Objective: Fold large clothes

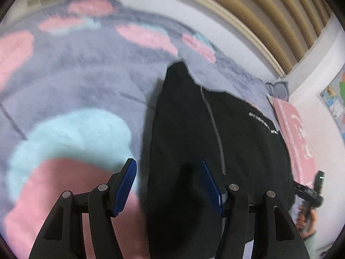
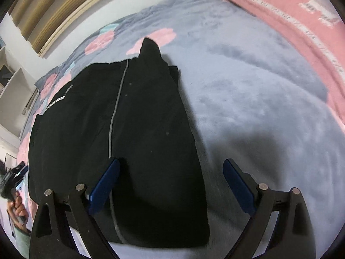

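A large black garment (image 1: 189, 142) with a grey piping line and white lettering lies partly folded on a fluffy grey bedspread (image 1: 90, 73). It also shows in the right wrist view (image 2: 146, 129), a folded sleeve lying along its right side. My left gripper (image 1: 169, 185) is open above the garment's left edge, holding nothing. My right gripper (image 2: 171, 187) is open wide above the garment's near right edge, holding nothing. The right gripper shows at the far right of the left wrist view (image 1: 310, 194); the left gripper shows at the far left of the right wrist view (image 2: 13, 183).
The bedspread (image 2: 248, 99) has pink and light blue patches. A pink blanket (image 2: 291, 15) with white lettering lies along the bed's far side. A slatted wooden headboard (image 1: 269, 10) and a white wall (image 1: 312, 82) border the bed.
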### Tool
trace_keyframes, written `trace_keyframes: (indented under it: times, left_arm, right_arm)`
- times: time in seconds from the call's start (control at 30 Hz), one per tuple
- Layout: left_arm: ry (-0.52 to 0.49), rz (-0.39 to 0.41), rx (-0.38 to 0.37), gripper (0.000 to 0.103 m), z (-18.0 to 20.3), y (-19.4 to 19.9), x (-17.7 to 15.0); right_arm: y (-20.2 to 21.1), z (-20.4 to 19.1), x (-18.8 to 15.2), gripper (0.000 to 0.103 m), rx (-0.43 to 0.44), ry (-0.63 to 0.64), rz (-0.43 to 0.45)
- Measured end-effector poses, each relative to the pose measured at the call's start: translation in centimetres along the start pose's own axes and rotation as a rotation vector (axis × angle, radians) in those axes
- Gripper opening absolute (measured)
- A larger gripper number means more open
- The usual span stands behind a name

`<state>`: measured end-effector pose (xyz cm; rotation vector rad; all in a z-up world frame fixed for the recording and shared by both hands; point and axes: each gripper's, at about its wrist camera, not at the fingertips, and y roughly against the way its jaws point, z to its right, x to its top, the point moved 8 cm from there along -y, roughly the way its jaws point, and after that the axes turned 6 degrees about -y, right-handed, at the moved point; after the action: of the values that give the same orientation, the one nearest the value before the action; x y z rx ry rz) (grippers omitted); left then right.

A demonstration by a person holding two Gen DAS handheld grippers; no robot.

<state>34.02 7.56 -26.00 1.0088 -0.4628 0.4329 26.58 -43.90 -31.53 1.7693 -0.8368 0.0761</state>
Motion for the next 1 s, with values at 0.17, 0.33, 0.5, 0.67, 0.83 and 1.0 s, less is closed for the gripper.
trace_keyframes:
  times: [0.17,0.33,0.5,0.67,0.83,1.0]
  left_arm:
    - [0.093,-0.097,-0.222,0.067,0.0,-4.6,-1.3]
    - [0.147,-0.112,-0.300,0.069,0.2,-5.6,-1.2]
    - [0.035,-0.070,-0.282,0.047,2.6,-3.7,-1.0]
    - [0.005,-0.056,-0.393,0.044,4.2,-1.2,-0.8]
    - [0.008,-0.125,-0.347,0.044,3.4,-3.1,-1.7]
    - [0.197,-0.190,-0.411,0.066,1.5,-5.6,-2.9]
  right_arm:
    - [-2.2,0.3,0.7,0.098,0.147,-0.027,-0.059]
    - [-4.0,0.7,1.3,0.098,0.231,-0.090,-0.102]
    - [-3.6,-0.4,0.8,0.061,0.307,-0.059,-0.135]
    - [-1.1,-0.9,0.0,0.054,0.319,0.013,-0.107]
    - [-2.6,0.5,-0.2,0.086,0.320,-0.040,-0.164]
    - [-5.2,-0.1,0.7,0.089,0.452,-0.102,-0.213]
